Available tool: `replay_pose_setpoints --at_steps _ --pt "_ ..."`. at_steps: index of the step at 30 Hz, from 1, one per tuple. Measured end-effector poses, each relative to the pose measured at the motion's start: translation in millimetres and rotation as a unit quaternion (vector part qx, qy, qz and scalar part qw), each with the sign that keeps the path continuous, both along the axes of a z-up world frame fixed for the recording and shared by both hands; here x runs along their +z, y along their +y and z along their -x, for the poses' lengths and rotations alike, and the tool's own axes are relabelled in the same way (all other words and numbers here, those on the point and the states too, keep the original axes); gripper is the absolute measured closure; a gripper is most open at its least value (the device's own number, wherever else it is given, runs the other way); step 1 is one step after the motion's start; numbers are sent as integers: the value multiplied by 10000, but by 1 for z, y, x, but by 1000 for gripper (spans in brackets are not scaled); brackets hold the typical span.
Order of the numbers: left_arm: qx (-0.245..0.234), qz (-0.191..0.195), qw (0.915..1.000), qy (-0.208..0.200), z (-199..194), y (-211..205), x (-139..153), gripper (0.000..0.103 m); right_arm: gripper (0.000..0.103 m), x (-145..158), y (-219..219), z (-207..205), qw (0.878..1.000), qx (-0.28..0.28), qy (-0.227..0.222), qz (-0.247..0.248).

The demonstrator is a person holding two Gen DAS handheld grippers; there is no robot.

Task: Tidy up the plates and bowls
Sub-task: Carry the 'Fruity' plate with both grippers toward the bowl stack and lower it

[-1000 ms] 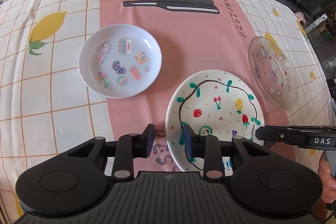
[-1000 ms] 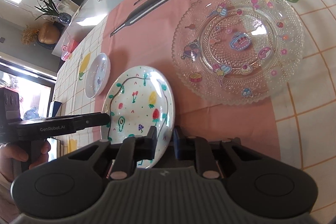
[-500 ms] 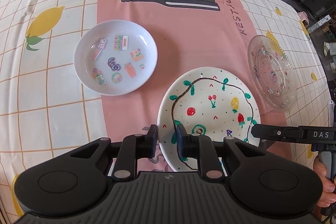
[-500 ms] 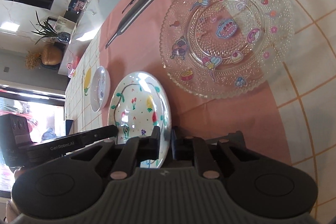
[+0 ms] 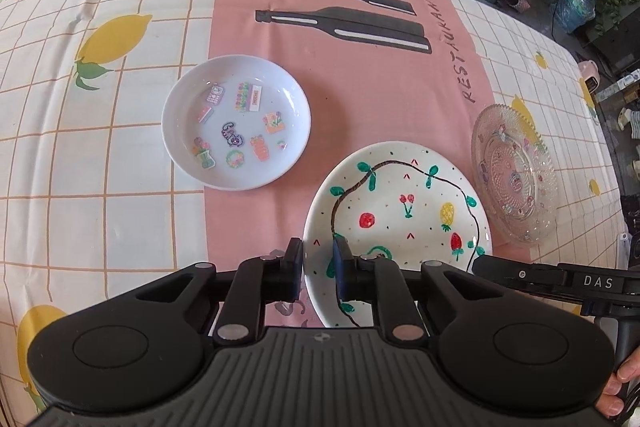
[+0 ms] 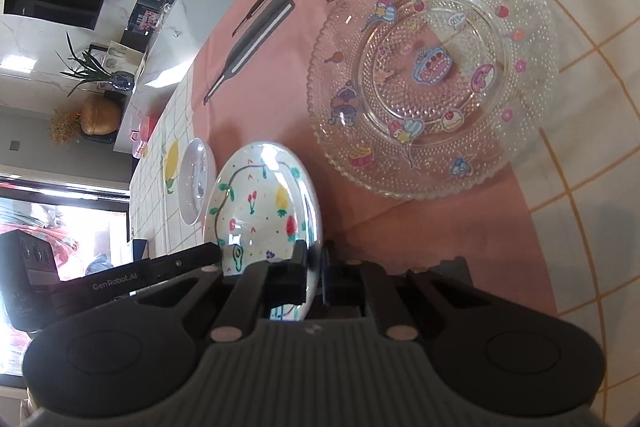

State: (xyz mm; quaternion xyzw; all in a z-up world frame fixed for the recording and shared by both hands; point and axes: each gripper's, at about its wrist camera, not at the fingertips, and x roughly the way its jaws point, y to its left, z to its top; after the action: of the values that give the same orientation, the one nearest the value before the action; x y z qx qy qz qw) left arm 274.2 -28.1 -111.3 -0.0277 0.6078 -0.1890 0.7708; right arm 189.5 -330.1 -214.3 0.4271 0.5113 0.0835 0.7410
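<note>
Left hand-held gripper point(image 5: 318, 261): black two-finger tool, jaws just drawn inward and straddling the near-left rim of the painted plate point(image 5: 400, 227), one pad outside, one over the inner face; whether the pads press fully cannot be told, though the rim sits between them. Right hand-held gripper point(image 6: 316, 269): same make, jaws just narrowed and pinching the opposite rim of the same plate, edge clamped between the pads. Painted plate: round, glossy white glazed ceramic, hand-drawn vine loop, cherries, strawberries, pineapple, small dots; resting on the pink band of the tablecloth point(image 5: 260, 227) near the front edge of the worktop, gripped at two sides. Risk, judged: glaze is slick and the rim thin, so a shallow or uneven bite on either side could let the plate pivot or slip during a lift; the two tools pulling at different rates could twist it out. Just beside the painted plate, on its right-gripper side: glass plate point(image 6: 432, 67), clear, beaded, scalloped edge, cartoon stickers; a swinging ceramic rim could knock and chip it. Beyond the painted plate, on its left-gripper side and apart: white bowl point(image 5: 236, 123), shallow, smooth, stickered inside. Tablecloth: soft printed fabric, cream grid with lemons, pink centre with black bottle shapes; could drag or wrinkle under a sliding plate.
</note>
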Motion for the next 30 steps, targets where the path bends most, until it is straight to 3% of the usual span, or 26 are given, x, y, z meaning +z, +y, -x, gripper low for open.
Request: replay_pose_setpoints --at_steps 10,19,30 --pt "415 220 9985 -283 27 -14 33 88 98 33 -19 4 9995 70 -294 122" --pt "381 360 9975 -467 93 -68 55 88 96 54 -70 51 9985 70 -379 395" --pt "696 542 9957 -297 179 -105 24 88 96 39 -123 127 9981 -44 -271 548"
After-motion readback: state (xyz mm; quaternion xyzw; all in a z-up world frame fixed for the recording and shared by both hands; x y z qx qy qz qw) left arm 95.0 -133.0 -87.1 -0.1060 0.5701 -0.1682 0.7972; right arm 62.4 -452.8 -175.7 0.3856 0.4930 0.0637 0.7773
